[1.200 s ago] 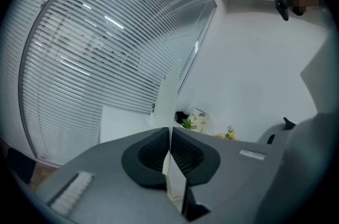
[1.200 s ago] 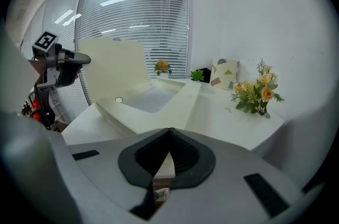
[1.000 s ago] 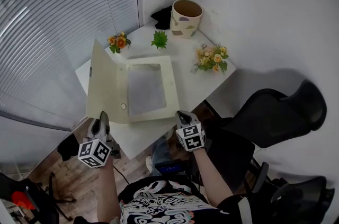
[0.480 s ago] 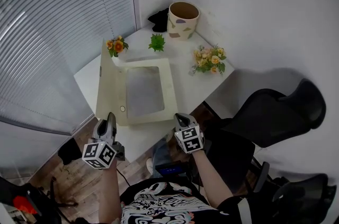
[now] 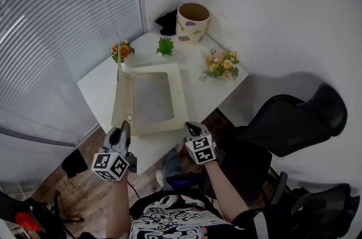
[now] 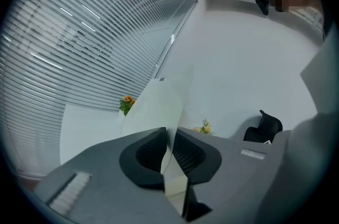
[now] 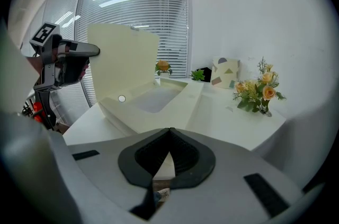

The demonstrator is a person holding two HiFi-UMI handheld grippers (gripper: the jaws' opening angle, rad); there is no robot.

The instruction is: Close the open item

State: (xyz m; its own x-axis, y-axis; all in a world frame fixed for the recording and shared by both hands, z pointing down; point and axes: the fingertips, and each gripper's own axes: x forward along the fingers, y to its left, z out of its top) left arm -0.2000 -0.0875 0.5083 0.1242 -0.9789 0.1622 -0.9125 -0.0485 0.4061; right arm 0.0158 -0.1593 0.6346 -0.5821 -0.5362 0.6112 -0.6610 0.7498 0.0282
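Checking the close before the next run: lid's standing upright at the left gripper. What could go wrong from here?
1. On the left gripper the jaws have just been opening with the lid edge between them. Standing near vertical, the lid could slip free and fall back open, or slam onto the box.
2. The right gripper, shut and empty, sits short of the box, so nothing braces it. A push may slide it on the table.

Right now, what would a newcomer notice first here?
A cream box file lies open on the white table, its lid standing nearly upright. The lid's edge sits between the jaws of the left gripper, which have just been opening; a bouquet brightens the table's right side.
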